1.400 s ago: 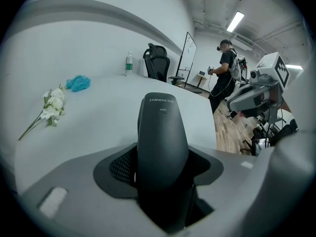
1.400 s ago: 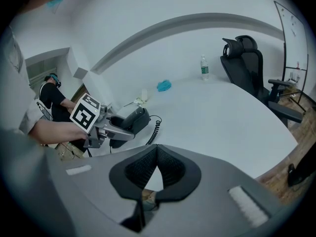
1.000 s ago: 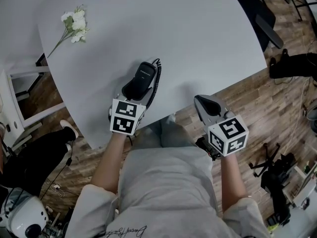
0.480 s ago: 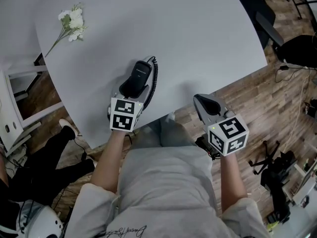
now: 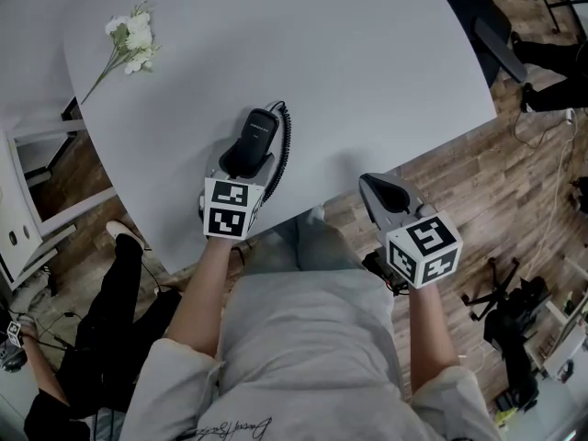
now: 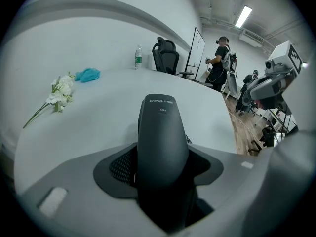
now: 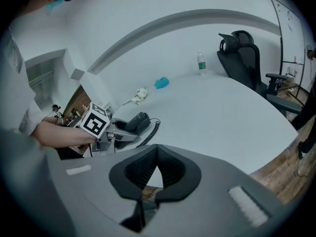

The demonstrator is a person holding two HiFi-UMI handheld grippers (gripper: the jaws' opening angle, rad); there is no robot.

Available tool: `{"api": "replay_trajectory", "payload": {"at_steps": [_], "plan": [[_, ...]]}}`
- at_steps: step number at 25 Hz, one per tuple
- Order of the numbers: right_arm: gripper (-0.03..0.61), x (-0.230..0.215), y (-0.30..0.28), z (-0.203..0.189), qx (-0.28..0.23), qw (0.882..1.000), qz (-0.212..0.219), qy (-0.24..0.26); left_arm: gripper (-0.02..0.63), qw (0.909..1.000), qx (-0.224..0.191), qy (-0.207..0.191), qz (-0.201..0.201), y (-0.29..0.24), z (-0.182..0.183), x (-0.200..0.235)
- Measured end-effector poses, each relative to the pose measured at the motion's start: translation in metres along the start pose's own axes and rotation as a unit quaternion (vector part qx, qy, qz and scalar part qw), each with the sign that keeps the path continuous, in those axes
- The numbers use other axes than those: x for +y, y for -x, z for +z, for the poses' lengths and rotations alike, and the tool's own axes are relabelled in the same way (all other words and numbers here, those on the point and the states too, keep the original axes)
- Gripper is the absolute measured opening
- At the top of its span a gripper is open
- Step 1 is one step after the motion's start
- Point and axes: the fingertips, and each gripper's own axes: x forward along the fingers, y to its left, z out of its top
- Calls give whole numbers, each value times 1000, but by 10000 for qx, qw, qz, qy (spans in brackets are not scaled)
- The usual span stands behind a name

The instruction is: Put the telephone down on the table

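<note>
While tight on telephone (image 5: 258, 134), left tongs (image 5: 243, 165) over white table (image 5: 367, 72) (right tongs (image 5: 369, 185) shut); wood floor (image 5: 514, 209).

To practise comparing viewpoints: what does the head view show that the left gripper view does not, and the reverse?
Only the head view: the holder's lap. Only the left gripper view: a water bottle, an office chair and a whiteboard. Both: the telephone gripped by the left gripper, the white flowers, the right gripper and the white table.

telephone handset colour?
Black handset; shows best in the left gripper view.
</note>
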Motion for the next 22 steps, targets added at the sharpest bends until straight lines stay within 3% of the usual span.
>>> {"api": "replay_trajectory", "payload": {"at_steps": [22], "plan": [[6, 1, -5, -5, 61, 10000, 58, -5, 295, 9997, 237, 70, 37, -11, -2, 5]]}}
